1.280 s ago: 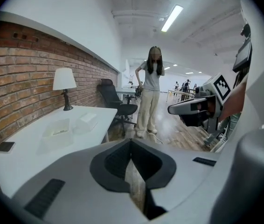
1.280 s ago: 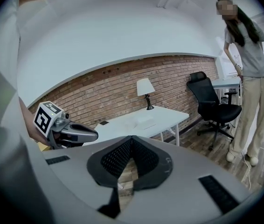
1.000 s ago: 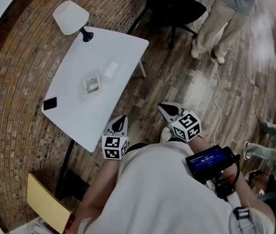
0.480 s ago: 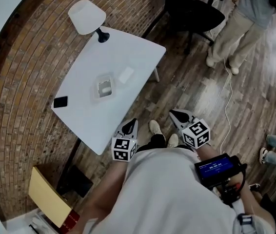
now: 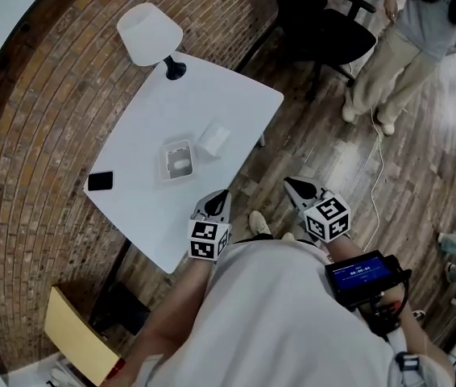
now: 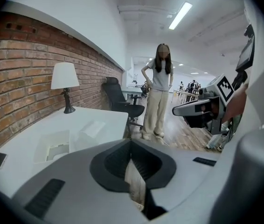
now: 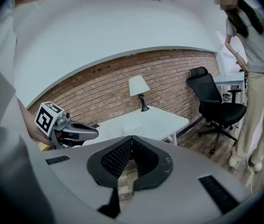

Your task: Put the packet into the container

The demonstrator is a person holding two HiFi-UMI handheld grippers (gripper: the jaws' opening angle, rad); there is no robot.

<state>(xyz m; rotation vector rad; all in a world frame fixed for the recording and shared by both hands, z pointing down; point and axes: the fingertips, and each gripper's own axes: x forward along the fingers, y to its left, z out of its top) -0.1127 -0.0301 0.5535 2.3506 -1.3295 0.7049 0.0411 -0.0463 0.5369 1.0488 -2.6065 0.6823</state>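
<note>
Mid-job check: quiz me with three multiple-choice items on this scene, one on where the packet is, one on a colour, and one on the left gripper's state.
1. Where is the packet relative to the container?
A. inside it
B. beside it on the table
C. under it

2. What colour is the lamp shade?
A. white
B. red
C. black

3. How are the left gripper fingers?
A. wide open
B. shut on the packet
C. shut, nothing between them

Answers:
1 B, the packet lies on the tabletop next to the container.
2 A, the shade shows white in the head view.
3 C, the left gripper view shows the fingers together and empty.
</note>
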